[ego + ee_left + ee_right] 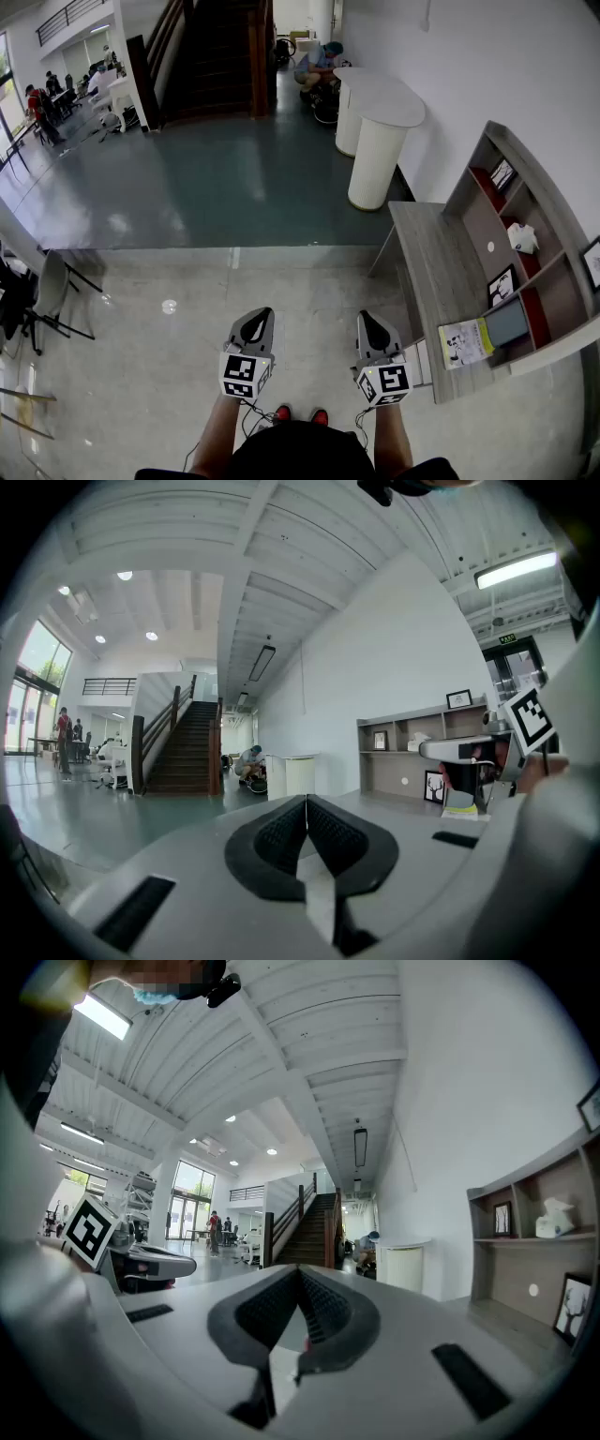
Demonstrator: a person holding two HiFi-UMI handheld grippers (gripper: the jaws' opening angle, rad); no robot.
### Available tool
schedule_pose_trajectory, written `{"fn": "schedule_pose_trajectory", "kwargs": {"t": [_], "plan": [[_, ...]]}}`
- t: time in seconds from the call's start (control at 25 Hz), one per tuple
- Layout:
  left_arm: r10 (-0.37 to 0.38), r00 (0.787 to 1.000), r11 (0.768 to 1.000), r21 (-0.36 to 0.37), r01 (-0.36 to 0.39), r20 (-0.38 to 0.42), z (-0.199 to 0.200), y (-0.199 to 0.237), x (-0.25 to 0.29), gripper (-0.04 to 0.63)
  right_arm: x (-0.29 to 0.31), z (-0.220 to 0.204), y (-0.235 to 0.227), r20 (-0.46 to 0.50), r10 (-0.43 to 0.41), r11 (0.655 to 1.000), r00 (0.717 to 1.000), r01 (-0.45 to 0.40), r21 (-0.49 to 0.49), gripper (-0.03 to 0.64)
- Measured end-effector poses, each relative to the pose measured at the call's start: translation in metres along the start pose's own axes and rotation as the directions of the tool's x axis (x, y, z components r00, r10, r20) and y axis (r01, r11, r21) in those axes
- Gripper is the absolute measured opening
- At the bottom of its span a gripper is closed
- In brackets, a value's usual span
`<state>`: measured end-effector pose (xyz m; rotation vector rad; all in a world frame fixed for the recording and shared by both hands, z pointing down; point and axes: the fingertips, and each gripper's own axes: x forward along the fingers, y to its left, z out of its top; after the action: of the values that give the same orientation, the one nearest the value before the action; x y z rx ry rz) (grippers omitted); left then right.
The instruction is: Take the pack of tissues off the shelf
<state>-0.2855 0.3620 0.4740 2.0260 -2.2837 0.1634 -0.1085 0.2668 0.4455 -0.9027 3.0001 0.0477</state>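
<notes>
The left gripper (pixel 254 323), grey-shelled with a black-and-white marker cube at its back, is held out over the pale glossy floor. In the left gripper view its ribbed black jaws meet in one seam, with nothing between them (pixel 307 808). Just to its right, the matching right gripper (pixel 373 325) points the same way. Its jaws are also pressed together and empty (pixel 300 1279).

To the right of the right gripper, and near it, stands a grey wood-grain desk (pixel 433 272). A yellow-and-white booklet (pixel 466 342) lies on the desk's near end. Further right, against the white wall, is the grey open shelf unit with red-brown back panels (pixel 553 267).

The pack of tissues (pixel 522 239) is small, white and soft-looking, with a crumpled tuft of tissue standing out of its top. It sits in a middle compartment, forward and to the right of the right gripper and well apart from both grippers. In the right gripper view it rests on a shelf board (pixel 555 1218), above jaw level, just right of a small dark-framed picture (pixel 503 1220).
</notes>
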Motion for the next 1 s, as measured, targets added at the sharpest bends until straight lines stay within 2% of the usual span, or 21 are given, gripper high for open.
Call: {"fn": "schedule_pose_trajectory", "kwargs": {"t": [0.36,0.52,0.84,1.0], "plan": [[-0.008,1.000,1.000,-0.006,0.008,-0.001,0.004,-0.003,0.004,0.008,-0.001,-0.001,-0.003,0.000,-0.006,1.000,1.000,0.006,0.014,0.028],[-0.017,1.000,1.000,0.004,0.017,-0.003,0.006,-0.010,0.007,0.008,-0.008,0.005,-0.010,0.027,-0.007,0.998,1.000,0.006,0.055,0.028],[-0.043,0.999,0.999,0.005,0.043,0.011,0.013,-0.051,0.026,0.008,-0.028,0.001,-0.047,0.015,-0.024,0.999,1.000,0.024,0.036,0.028],[-0.046,0.999,0.999,0.006,0.046,0.010,0.012,-0.075,0.038,0.008,-0.041,-0.003,-0.067,0.022,-0.019,0.998,1.000,0.018,0.056,0.028]]}}
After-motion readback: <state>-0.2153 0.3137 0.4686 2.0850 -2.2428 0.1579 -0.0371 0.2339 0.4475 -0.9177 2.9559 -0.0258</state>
